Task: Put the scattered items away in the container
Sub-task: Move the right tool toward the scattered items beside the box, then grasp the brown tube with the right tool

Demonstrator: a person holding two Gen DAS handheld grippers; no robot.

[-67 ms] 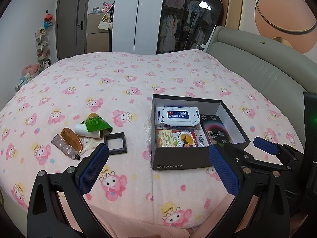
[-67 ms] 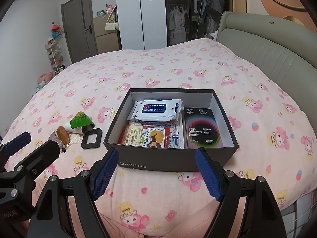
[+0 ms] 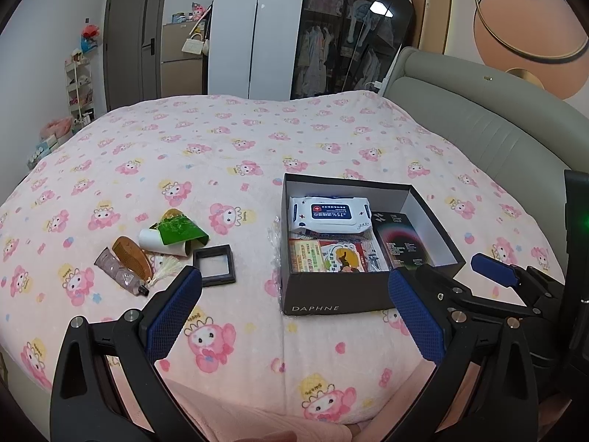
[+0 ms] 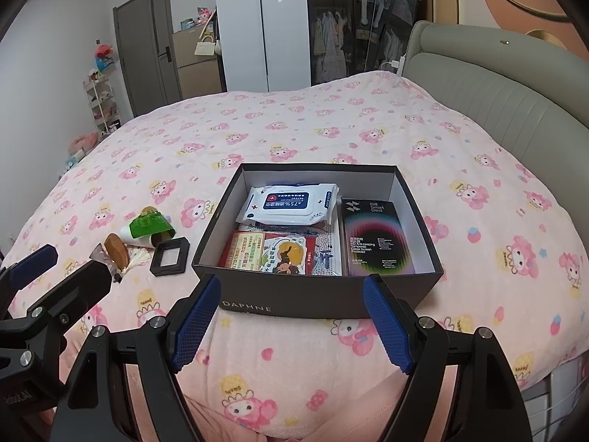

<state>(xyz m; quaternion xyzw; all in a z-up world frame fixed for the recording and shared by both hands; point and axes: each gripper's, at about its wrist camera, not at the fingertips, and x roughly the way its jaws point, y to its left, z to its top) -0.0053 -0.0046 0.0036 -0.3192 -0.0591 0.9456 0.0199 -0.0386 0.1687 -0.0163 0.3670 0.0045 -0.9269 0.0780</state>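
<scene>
Nothing has visibly shifted since a moment ago, so tidying stands where it was. Both claws, left claw (image 3: 294, 309) and right claw (image 4: 291, 324), gape wide and empty above the bed (image 3: 257, 140). Just ahead of the right claw sits the shoebox (image 4: 316, 294), holding a wipes pack (image 4: 291, 204), snack packet (image 4: 272, 254) and screen-protector box (image 4: 375, 239). Ahead-left of the left claw lie a black frame (image 3: 214, 265), green packet (image 3: 176, 234), comb (image 3: 131, 259) and tube (image 3: 117, 272), nothing blocking them.

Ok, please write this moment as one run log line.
left tongs open | right tongs open | box partly filled | comb, frame still outside
</scene>
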